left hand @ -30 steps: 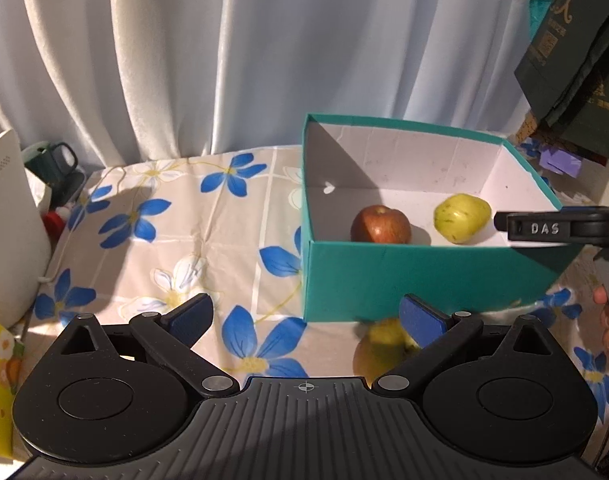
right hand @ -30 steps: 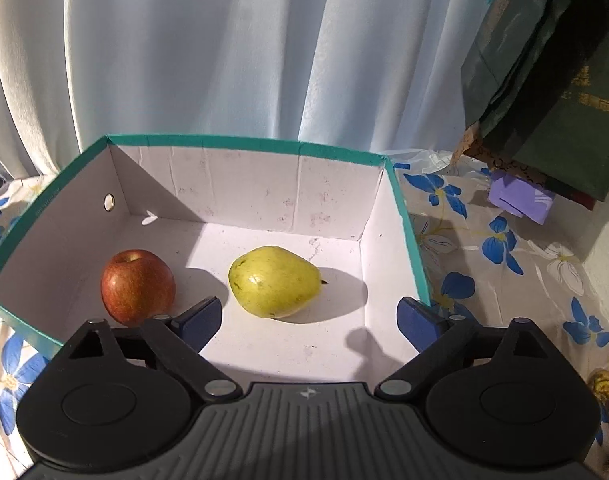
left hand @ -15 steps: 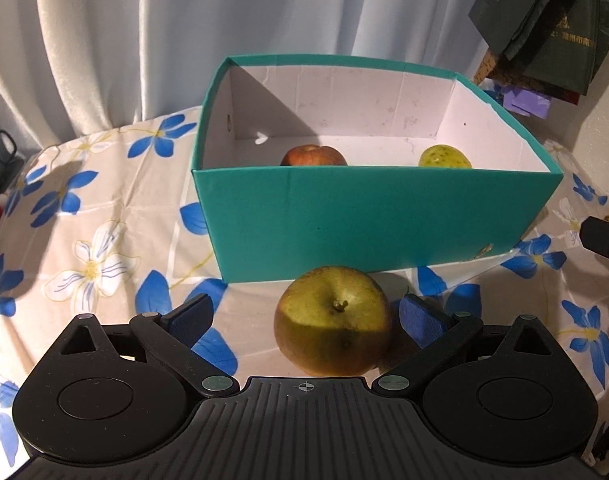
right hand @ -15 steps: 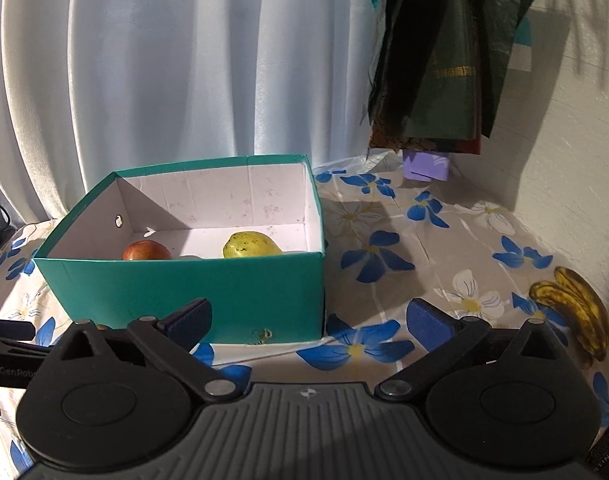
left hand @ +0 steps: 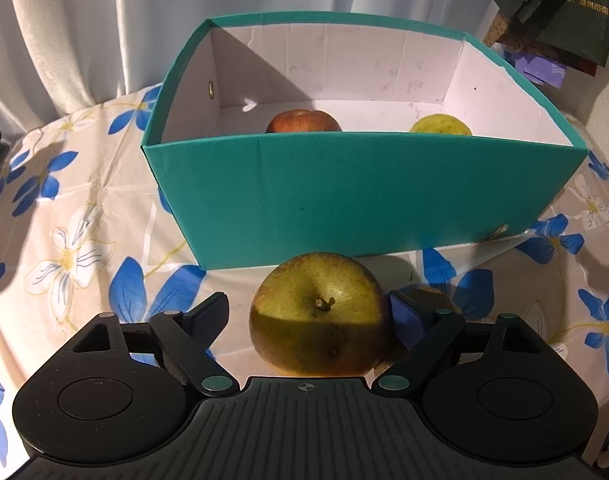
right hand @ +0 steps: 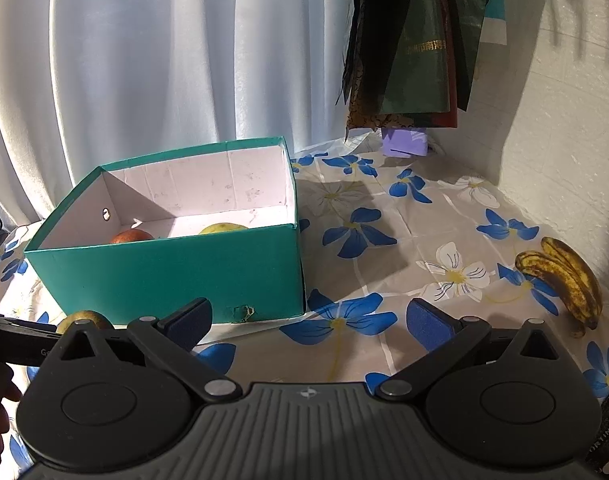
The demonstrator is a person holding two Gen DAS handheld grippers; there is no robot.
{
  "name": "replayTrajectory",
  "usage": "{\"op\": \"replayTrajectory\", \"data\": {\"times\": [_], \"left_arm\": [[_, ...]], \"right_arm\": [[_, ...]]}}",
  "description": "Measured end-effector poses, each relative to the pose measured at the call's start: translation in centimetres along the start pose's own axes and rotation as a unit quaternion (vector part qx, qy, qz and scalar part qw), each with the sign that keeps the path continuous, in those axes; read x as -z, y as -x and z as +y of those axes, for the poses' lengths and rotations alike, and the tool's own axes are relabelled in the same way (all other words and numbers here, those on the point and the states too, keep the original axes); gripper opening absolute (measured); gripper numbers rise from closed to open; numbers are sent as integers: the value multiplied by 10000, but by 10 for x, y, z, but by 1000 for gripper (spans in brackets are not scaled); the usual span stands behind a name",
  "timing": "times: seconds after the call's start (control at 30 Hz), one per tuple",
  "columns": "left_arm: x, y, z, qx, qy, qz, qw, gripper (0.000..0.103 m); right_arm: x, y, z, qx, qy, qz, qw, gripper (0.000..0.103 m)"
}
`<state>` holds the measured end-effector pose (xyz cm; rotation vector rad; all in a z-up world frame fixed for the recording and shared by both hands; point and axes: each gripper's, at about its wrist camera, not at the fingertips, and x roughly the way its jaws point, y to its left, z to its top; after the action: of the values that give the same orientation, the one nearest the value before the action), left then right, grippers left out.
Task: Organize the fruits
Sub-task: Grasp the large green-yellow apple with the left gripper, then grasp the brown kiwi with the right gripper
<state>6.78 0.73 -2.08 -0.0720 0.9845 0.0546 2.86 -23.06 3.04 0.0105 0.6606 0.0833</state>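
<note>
Item: green apple (left hand: pixel 319 314), on desk (left hand: pixel 84 216) before the teal box (left hand: pixel 364 188). Sits between left gripper (left hand: pixel 309 314) jaws, closing, not yet pressing. Right gripper (right hand: pixel 308 320) jaws spread, empty; bananas (right hand: pixel 564 280) lie right of them.

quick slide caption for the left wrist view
Left gripper closing around a green-brown apple in front of the teal box holding two fruits.

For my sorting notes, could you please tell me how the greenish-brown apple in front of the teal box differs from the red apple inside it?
The greenish-brown apple lies on the floral tablecloth outside the teal cardboard box; the red apple sits inside. The greenish-brown one shows whole, stem up, between the closing left gripper jaws; the red one is mostly hidden behind the box wall, with no gripper near. Both are round apples.
</note>
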Motion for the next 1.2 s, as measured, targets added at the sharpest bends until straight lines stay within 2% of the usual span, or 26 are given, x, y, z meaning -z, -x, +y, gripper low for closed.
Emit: {"op": "replayTrajectory", "data": {"times": [0.13,0.2,0.4,0.53,0.7,0.87,1.13,1.2], "left_arm": [[-1,-11,4,163,118,235,9995,78],[-1,-19,6,186,208,347,9990,78],[-1,-25,2,80,35,194,9998,78],[-2,-23,7,210,35,174,9996,77],[-1,6,12,230,41,-242,9994,77],[-4,43,17,170,20,-664,9976,77],[1,65,25,265,68,-714,9971,77],[3,70,29,289,108,-725,9969,77]], "right_arm": [[-1,-3,2,-33,33,33,10000,103],[-1,-5,3,-35,48,56,10000,103],[2,-10,4,-37,67,153,9999,103],[4,-12,7,-57,149,247,9996,103],[9,-11,13,-133,285,318,9990,103],[17,-12,33,-467,574,497,9960,103],[25,-23,71,-946,1026,707,9877,102],[25,-26,79,-1000,1097,750,9861,99]]}}
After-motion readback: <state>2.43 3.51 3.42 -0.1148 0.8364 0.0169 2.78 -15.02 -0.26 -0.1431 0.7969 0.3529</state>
